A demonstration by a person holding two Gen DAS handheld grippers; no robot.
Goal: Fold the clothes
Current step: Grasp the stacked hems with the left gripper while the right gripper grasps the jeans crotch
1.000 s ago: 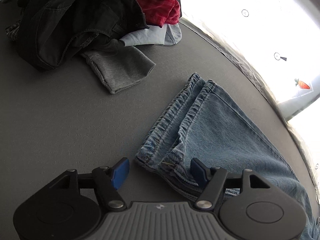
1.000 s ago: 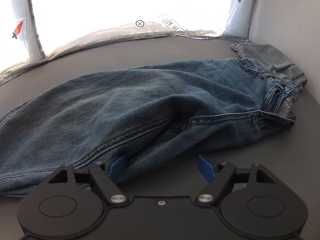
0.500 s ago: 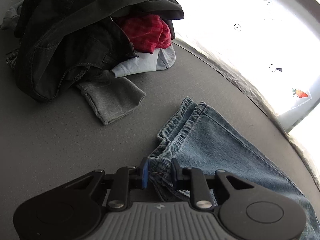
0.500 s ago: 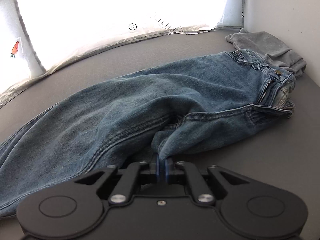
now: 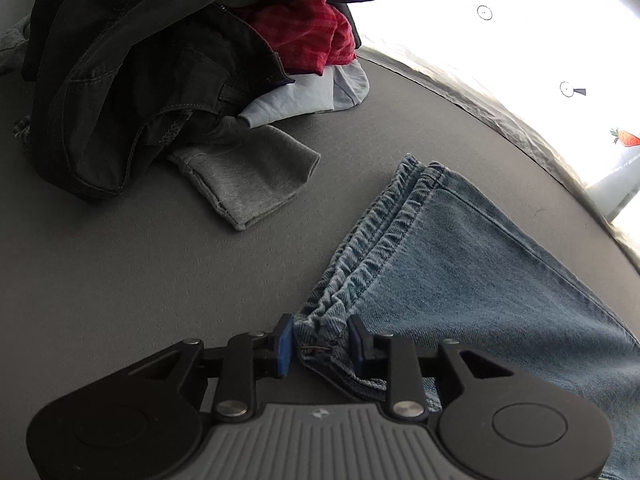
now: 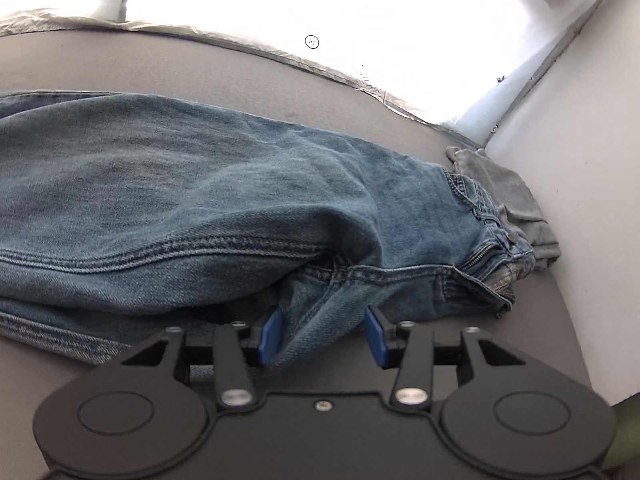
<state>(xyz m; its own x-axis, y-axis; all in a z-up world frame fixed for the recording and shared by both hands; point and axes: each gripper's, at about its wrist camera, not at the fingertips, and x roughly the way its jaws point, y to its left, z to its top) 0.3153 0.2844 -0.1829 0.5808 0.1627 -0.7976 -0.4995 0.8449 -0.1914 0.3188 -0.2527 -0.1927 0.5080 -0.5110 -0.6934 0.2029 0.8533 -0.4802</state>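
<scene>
A pair of light blue jeans [image 6: 208, 208] lies folded lengthwise on the grey table, waistband to the right by the wall. In the left wrist view the stacked leg hems [image 5: 384, 232] lie ahead of my left gripper [image 5: 320, 344]. Its blue pads stand partly apart, with the near hem corner between them. My right gripper [image 6: 320, 334] is partly open, and the crotch fold of the jeans sits loosely between its pads.
A heap of dark trousers [image 5: 132, 72], a red checked garment [image 5: 308, 36], a pale blue garment [image 5: 312, 96] and a grey one [image 5: 248, 176] lies at the far left. A folded grey garment [image 6: 508, 200] rests against the white wall [image 6: 592, 184]. A bright window runs along the table's far edge.
Both grippers closed on the denim half a second ago and have since opened partly. The right gripper has swung left and drawn closer to the jeans.
</scene>
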